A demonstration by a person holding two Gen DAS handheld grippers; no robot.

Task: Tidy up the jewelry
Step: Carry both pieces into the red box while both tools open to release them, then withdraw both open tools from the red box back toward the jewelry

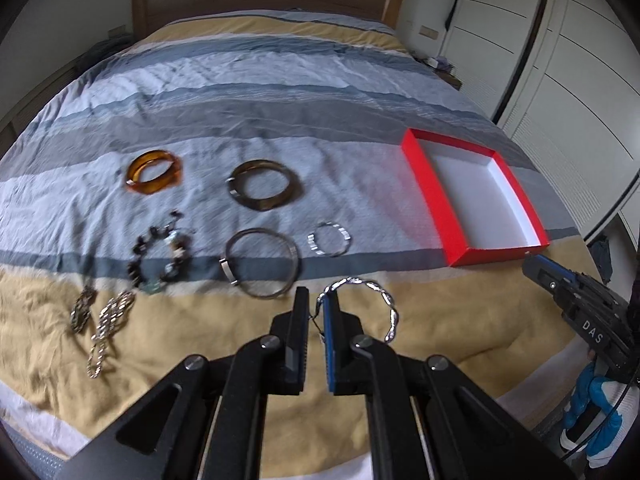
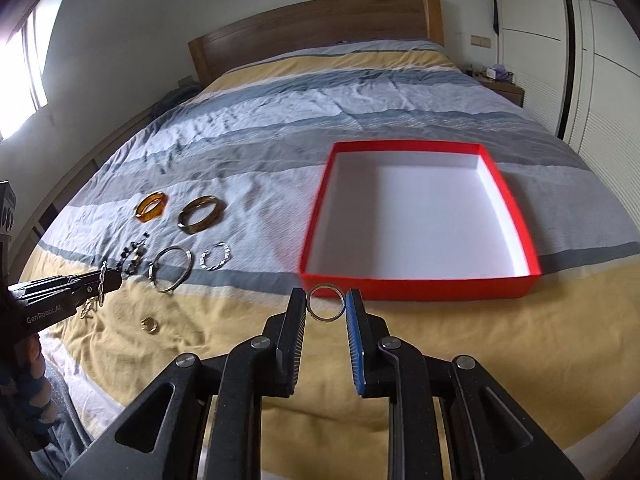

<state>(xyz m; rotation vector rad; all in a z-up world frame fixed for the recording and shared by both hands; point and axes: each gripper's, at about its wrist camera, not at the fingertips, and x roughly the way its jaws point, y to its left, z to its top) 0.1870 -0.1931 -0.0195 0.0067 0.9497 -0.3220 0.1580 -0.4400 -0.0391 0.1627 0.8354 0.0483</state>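
Left wrist view: the left gripper point(image 1: 316, 306) fingers pinch a twisted silver bracelet point(image 1: 380, 304) above the bed point(image 1: 280, 92). The right gripper point(image 2: 326, 306) fingers clamp a thin metal ring point(image 2: 326, 308) just before the red box point(image 2: 416, 290) near the bed's foot edge.

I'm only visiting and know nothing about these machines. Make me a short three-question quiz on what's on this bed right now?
1. True or false: the red box already holds jewelry.
2. What does the right gripper grip: A) a small metal ring, B) the orange bangle, C) a bead bracelet?
3. Fill in: the left gripper pinches a twisted silver ____.

Key: 1 false, its white inside is bare. 2 A. 3 bracelet.
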